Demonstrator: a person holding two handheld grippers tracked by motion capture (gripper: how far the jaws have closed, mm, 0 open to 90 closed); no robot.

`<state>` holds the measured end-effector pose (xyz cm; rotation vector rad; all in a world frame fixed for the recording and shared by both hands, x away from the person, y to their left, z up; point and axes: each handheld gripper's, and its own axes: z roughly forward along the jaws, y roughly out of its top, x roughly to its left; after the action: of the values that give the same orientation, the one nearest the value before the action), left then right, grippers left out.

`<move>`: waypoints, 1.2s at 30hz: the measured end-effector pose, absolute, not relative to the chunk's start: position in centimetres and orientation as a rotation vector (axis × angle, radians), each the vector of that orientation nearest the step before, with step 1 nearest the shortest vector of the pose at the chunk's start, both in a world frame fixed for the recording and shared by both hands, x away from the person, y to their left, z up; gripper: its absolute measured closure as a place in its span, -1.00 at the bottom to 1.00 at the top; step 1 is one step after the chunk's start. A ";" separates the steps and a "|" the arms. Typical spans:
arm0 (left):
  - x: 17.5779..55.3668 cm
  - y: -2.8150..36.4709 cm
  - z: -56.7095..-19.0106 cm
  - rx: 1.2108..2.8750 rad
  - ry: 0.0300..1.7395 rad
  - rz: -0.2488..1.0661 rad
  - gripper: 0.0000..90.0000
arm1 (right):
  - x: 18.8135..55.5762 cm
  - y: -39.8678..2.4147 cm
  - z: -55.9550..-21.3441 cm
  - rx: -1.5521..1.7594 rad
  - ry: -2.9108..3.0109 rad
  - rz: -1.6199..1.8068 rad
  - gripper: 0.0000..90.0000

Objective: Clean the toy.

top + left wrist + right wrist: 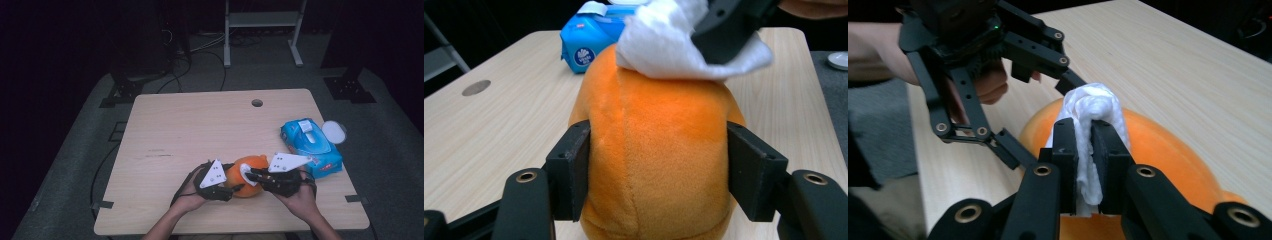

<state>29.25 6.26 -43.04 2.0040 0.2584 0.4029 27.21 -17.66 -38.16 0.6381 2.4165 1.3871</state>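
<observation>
An orange plush toy (248, 181) stands near the front edge of the wooden table (200, 130). My left gripper (659, 165) is shut on the orange plush toy (659, 150), one pad pressed against each side of it. My right gripper (1084, 145) is shut on a crumpled white wipe (1093, 107). It holds that wipe (664, 45) against the top of the toy (1158, 150). In the high view the left gripper (236, 179) comes in from the left and the right gripper (248, 173) from the right, and they meet at the toy.
A blue pack of wipes (311, 146) lies at the table's right side, with a round white lid (334, 132) beside it at the edge. A cable hole (257, 103) sits near the far edge. Beyond the table stand a metal frame (262, 30) and floor cables.
</observation>
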 end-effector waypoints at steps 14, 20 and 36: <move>30.2 6.6 -43.2 1.963 0.389 0.219 -0.45 | 28.2 -18.2 -38.9 0.752 2.419 1.398 0.80; 29.3 6.2 -43.0 2.015 0.276 0.337 -0.26 | 27.0 -16.1 -38.4 0.629 2.432 1.347 0.80; 29.3 5.8 -42.9 2.013 0.318 0.309 -0.33 | 27.8 -18.1 -38.4 0.704 2.405 1.324 0.80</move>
<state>29.29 5.84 -42.90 2.0133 0.3179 0.3090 27.81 -18.15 -38.41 0.7041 2.4052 1.3235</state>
